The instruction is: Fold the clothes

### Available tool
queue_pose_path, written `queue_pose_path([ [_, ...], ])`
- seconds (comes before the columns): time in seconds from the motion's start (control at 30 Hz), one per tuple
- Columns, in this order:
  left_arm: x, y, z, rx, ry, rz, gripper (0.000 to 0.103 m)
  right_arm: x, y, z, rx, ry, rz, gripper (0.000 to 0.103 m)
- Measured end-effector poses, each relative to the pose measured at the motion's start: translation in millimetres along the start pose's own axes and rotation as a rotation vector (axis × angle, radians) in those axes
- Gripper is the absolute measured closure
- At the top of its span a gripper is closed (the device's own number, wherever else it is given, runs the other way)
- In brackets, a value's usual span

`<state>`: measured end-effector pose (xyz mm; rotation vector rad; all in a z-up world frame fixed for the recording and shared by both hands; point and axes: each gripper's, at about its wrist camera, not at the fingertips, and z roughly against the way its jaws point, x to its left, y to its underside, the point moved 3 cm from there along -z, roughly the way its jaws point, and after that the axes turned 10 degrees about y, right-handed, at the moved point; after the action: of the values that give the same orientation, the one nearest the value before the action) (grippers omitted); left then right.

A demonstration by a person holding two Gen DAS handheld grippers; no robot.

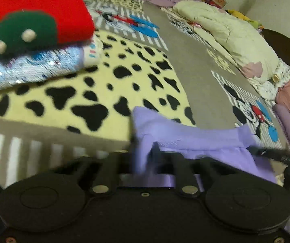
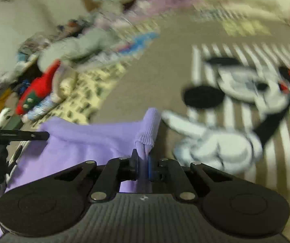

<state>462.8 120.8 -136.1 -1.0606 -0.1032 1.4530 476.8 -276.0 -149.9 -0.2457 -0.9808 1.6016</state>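
Where both grippers meet it, the lilac garment (image 1: 195, 139) hangs stretched between them above the bed (image 1: 201, 77), its lower part cut off behind the gripper bodies. Left gripper (image 1: 145, 154): jaws clamped on one bunched corner, though blur hides the fingertips. Right gripper (image 2: 143, 162): jaws together on a ribbed cuff (image 2: 148, 129), which stands up just past them. Each view shows the other gripper only as a dark bar at the garment's far edge.

Bedcover: grey, with cow-spot panel (image 1: 96, 89) and cartoon-mouse panels (image 2: 246, 101). Folded stack (image 1: 33, 40) on the spotted panel, well apart from the garment: red-and-green knit over a sequinned blue piece. Cream duvet (image 1: 226, 32) along the far side. Right view heavily smeared; heap by the wall (image 2: 43, 64) not legible.
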Motion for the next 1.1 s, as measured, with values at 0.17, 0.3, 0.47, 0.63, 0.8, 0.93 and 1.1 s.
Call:
queue_pose_path([
  [0.17, 12.3, 19.6, 9.8, -0.001, -0.105, -0.013, 0.085, 10.7, 9.2, -19.3, 0.083, 0.198, 0.199, 0.072],
  [0.3, -6.4, 21.7, 37.4, -0.044, -0.126, -0.084, 0.047, 5.3, 7.5, 43.3, -0.026, 0.213, 0.12, 0.064],
  [0.47, -62.2, 50.8, 93.3, -0.119, -0.122, -0.239, 0.046, -38.7, 42.5, 159.8, -0.21, 0.266, -0.079, 0.047],
  [0.63, -135.3, 117.5, 126.0, -0.179, 0.031, -0.296, 0.034, -92.5, 143.9, 262.6, -0.4, 0.413, -0.416, 0.047],
  [0.8, -226.7, 207.9, 115.1, -0.159, 0.172, -0.424, 0.034, -140.1, 241.7, 299.9, -0.524, 0.517, -0.741, 0.042],
  [0.93, -302.5, 287.5, 91.8, -0.091, 0.184, -0.746, 0.034, -167.1, 261.4, 292.5, -0.508, 0.435, -0.847, 0.035],
  [1.1, -339.0, 343.3, 47.1, -0.024, 0.039, -1.109, 0.034, -182.3, 238.2, 269.6, -0.499, 0.349, -0.827, 0.037],
])
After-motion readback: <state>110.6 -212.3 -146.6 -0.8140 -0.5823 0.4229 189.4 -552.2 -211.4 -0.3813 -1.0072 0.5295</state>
